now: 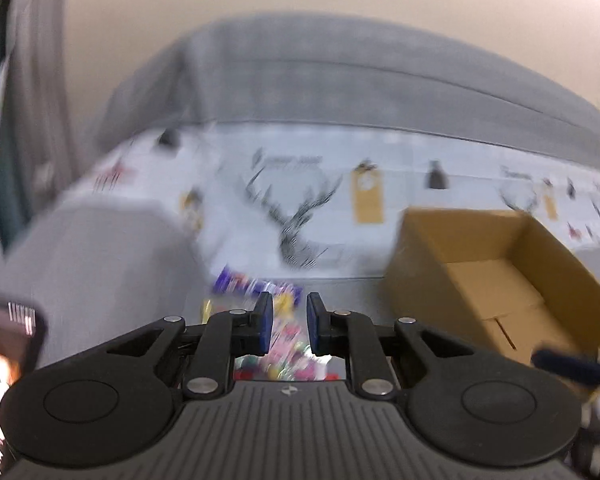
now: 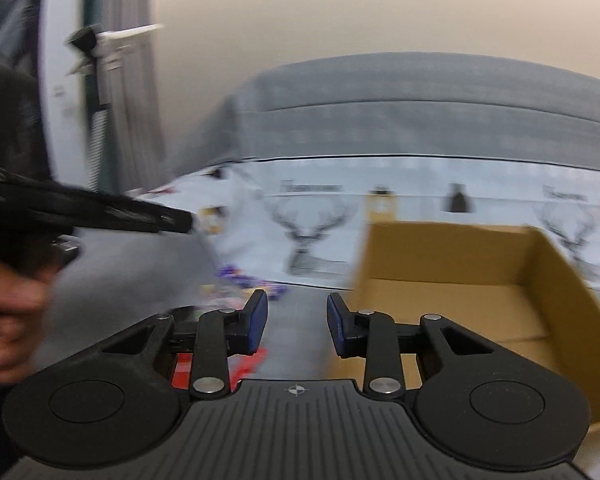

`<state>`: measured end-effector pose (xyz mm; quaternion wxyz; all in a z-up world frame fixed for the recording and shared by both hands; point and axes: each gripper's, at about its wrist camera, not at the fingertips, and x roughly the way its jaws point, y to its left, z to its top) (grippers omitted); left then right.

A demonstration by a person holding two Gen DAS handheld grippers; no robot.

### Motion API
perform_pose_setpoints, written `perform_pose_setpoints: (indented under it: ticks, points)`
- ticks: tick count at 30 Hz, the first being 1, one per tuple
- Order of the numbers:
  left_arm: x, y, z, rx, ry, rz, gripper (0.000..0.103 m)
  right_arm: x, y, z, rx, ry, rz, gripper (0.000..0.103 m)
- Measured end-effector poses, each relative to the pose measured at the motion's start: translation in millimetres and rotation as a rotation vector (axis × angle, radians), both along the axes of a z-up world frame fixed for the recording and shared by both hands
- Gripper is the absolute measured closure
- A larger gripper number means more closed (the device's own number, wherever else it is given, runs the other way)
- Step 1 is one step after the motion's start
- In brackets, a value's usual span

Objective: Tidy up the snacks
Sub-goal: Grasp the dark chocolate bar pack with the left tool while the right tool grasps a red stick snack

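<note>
A colourful snack bag [image 1: 256, 286] with a purple top lies on the grey surface, blurred, partly under my left gripper [image 1: 289, 320]. The jaws stand a narrow gap apart and the bag shows through that gap; the pads do not press on it. The right wrist view has the left gripper [image 2: 180, 222] side-on above the bag [image 2: 252, 280], with nothing hanging from it. My right gripper [image 2: 296, 320] is open, with only grey surface between its fingers. A red packet [image 2: 256, 358] lies under its left finger. An empty cardboard box [image 1: 496, 280] [image 2: 460, 304] stands to the right.
Behind stands a grey sofa [image 1: 340, 80] under a pale cloth printed with deer heads [image 1: 296, 232]. A person's hand [image 2: 12, 312] holds the left gripper. A dark screen [image 1: 8, 340] sits at the lower left. The right gripper's finger [image 1: 568, 364] shows beside the box.
</note>
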<state>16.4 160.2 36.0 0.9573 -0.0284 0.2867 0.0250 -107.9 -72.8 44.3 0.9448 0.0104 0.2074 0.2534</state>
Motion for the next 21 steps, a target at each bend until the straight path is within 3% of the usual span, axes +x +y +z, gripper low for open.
perform_pose_setpoints:
  ticks: [6, 13, 15, 16, 17, 21]
  points:
    - [22, 33, -41, -0.054, 0.138, 0.089, 0.084, 31, 58, -31, -0.065, 0.079, 0.108, 0.068]
    - [42, 49, -71, -0.018, 0.236, 0.124, 0.081, 88, 91, -69, -0.122, 0.225, 0.044, 0.059]
    - [46, 48, -78, 0.008, 0.256, 0.121, 0.072, 106, 99, -81, -0.138, 0.26, 0.009, 0.057]
    - [48, 47, -82, 0.026, 0.271, 0.121, 0.06, 114, 101, -87, -0.145, 0.277, -0.005, 0.056]
    - [50, 46, -86, 0.045, 0.288, 0.125, 0.056, 123, 104, -93, -0.149, 0.298, -0.017, 0.056]
    - [58, 40, -100, 0.098, 0.339, 0.113, 0.055, 134, 103, -116, -0.159, 0.354, -0.043, 0.056]
